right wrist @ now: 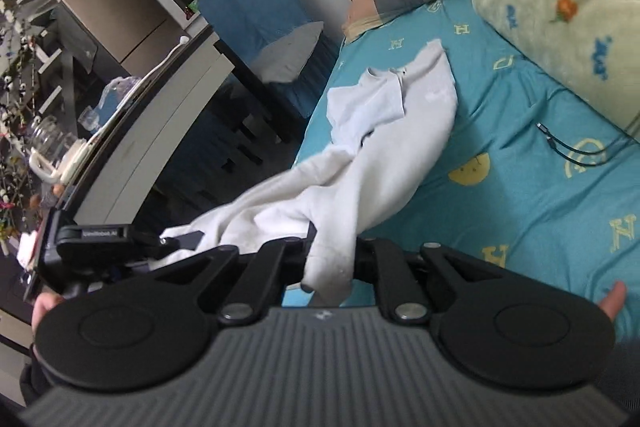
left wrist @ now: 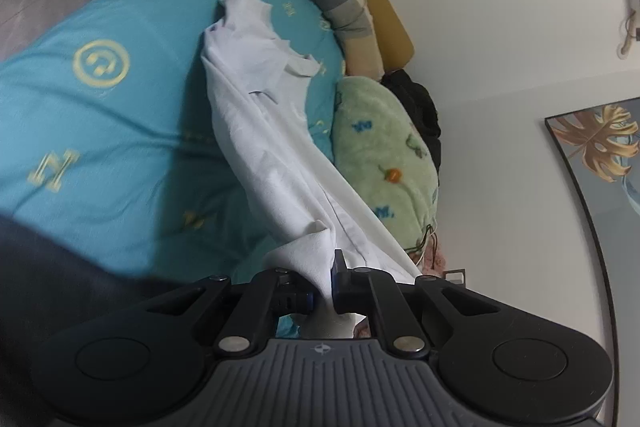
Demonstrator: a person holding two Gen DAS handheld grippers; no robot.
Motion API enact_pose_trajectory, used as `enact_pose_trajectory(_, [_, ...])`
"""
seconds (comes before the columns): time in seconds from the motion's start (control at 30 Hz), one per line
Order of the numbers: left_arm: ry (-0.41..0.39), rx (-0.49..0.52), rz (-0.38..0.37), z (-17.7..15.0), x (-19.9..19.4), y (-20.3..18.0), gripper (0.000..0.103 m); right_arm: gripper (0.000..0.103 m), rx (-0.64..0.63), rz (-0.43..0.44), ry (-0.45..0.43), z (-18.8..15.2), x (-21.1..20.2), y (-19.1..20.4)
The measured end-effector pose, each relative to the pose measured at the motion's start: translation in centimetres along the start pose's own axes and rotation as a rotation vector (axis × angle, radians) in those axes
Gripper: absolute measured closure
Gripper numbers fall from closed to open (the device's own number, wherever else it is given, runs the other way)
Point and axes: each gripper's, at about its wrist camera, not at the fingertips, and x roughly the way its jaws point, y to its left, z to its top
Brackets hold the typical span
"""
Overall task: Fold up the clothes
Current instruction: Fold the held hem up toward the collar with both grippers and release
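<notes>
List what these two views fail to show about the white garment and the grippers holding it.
- Left wrist view: the left gripper fingertips are buried in the white garment; the gripped edge cannot be identified.
- Right wrist view: cloth covers the right gripper fingertips too.
- Both views: the garment is bunched, so its type and front or back are unclear.
- Left wrist view: a dark blurred mass hides the bed's lower-left part.

Pretty soft, even indoor light in both views, no harsh glare. Heavy fisheye bending though: the picture frame point(left wrist: 592, 163) at 3 o'clock curves hard, same with the desk edge point(right wrist: 132, 131) around 9 o'clock. Left view looks a bit smeared toward 9 o'clock on the turquoise bedsheet point(left wrist: 100, 99). The corners go dark, and a soft shadow sits beside the white shirt point(left wrist: 260, 131).
</notes>
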Motion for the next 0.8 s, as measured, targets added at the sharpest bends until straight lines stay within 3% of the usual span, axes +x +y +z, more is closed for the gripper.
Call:
enact_pose_trajectory(0.17, [0.022,-0.057,0.022,-4.8,0.0,3.1,0.095,0.093,0.023,-0.008,0.026,-5.8,-1.6,-1.3])
enact_pose_trajectory(0.33, [0.005,-0.055,0.052,-3.3,1.6,2.5,0.095,0.093,0.051,-0.003,0.028,-6.5,-1.1,-2.6])
enact_pose_trajectory(0.53, [-0.070,0.083,0.159,3.4,4.7,-2.2,0.095,0.093,0.017,-0.055,-0.007,-0.2,3.9,-2.6])
enact_pose_trajectory(0.67, [-0.115,0.119,0.196,9.0,8.9,-3.0,0.094,0.092,-0.012,-0.089,-0.022,4.6,8.5,-3.1])
enact_pose_trajectory(0.8, [-0.176,0.248,0.260,12.3,13.3,-3.4,0.094,0.092,-0.072,-0.123,-0.042,7.7,13.6,-4.8])
